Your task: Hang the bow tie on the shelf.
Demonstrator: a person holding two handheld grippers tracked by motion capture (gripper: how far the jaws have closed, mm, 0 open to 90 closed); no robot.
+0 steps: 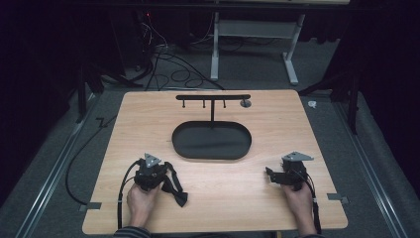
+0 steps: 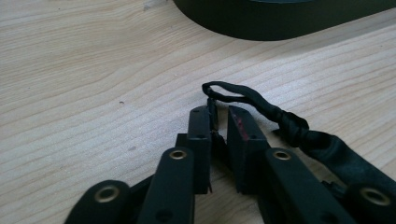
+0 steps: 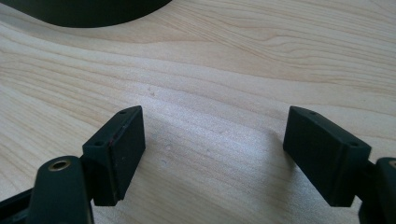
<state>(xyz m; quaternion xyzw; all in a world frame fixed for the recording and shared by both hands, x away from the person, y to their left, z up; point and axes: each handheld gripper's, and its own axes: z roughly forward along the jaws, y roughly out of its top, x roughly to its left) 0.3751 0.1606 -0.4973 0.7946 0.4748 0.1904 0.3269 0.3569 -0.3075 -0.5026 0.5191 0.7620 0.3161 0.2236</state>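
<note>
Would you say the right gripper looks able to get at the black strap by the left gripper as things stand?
Probably yes. The right gripper has its jaws open and bare table lies between it and the black strap. The left gripper already pinches the strap's thin loop end, so the free far end is the likelier spot.

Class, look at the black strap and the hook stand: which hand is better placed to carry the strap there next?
Probably the left: the left gripper has the strap loop between its nearly closed jaws, while the right gripper is open over bare table.

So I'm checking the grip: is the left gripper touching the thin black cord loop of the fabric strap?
Touching: in the left gripper view, the left gripper pinches the cord loop.
</note>
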